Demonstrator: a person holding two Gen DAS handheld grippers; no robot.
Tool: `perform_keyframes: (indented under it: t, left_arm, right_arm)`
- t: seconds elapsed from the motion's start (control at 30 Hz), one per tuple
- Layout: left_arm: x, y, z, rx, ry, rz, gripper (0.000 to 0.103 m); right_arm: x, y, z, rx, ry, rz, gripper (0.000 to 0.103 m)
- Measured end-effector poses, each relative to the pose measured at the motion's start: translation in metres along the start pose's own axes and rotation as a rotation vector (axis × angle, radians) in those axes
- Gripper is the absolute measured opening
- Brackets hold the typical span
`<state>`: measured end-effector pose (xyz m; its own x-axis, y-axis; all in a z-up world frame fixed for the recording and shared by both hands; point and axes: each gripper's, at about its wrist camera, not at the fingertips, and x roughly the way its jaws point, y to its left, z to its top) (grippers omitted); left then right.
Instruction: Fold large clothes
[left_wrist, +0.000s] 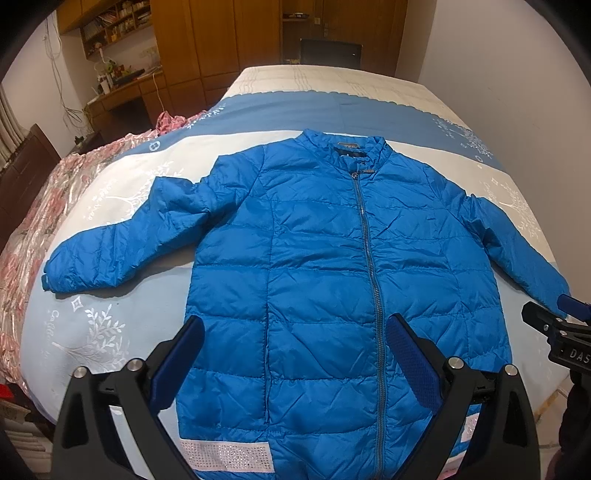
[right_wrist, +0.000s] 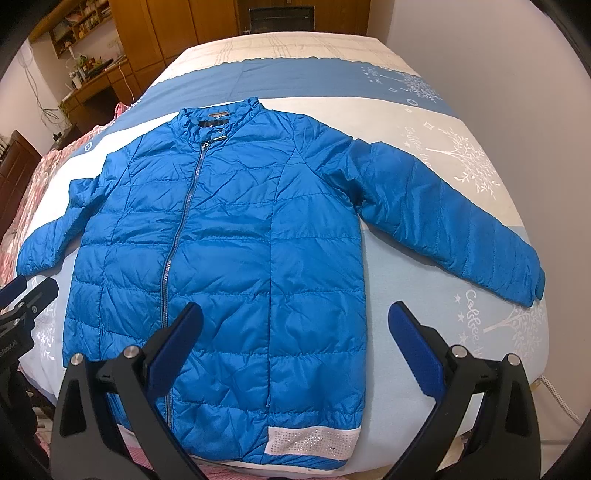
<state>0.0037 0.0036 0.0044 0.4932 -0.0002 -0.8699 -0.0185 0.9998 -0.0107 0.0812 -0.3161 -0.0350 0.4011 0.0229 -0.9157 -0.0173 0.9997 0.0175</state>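
Note:
A blue quilted puffer jacket (left_wrist: 317, 251) lies flat and zipped on the bed, front up, collar away from me, both sleeves spread out to the sides; it also shows in the right wrist view (right_wrist: 236, 236). A white sparkly band (right_wrist: 312, 441) runs along its hem. My left gripper (left_wrist: 295, 328) is open and empty above the jacket's lower front, left of the zipper. My right gripper (right_wrist: 295, 317) is open and empty above the jacket's lower right edge. Each gripper shows at the edge of the other's view.
The bed has a blue and white printed cover (left_wrist: 92, 332). A pink floral quilt (left_wrist: 33, 221) lies along its left side. A white wall (right_wrist: 517, 74) runs along the right side. A wooden desk and wardrobe (left_wrist: 207, 48) stand beyond the bed.

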Motion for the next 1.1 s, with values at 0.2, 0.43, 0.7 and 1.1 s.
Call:
perform_keyframes:
  t: [0.2,0.43,0.7,1.1]
  left_arm:
    - [0.0007,0.0,0.0,0.004,-0.003,0.001,0.098]
    - [0.0011,0.0001,-0.0005,0.002,-0.002,0.001,0.098]
    - [0.0014,0.0005,-0.0017,0.002,0.0,0.002,0.098]
    - [0.0015,0.0004,-0.0018,0.003,0.0,0.005,0.098]
  right_arm:
    - [0.0002,-0.0005,0.0,0.0,0.0,0.001,0.099]
    - [0.0005,-0.0003,-0.0006,0.001,0.003,0.002,0.099]
    - [0.0023,0.0,-0.0012,0.003,0.004,0.002,0.099]
    - [0.0018,-0.0004,-0.0009,0.003,0.002,0.004,0.099]
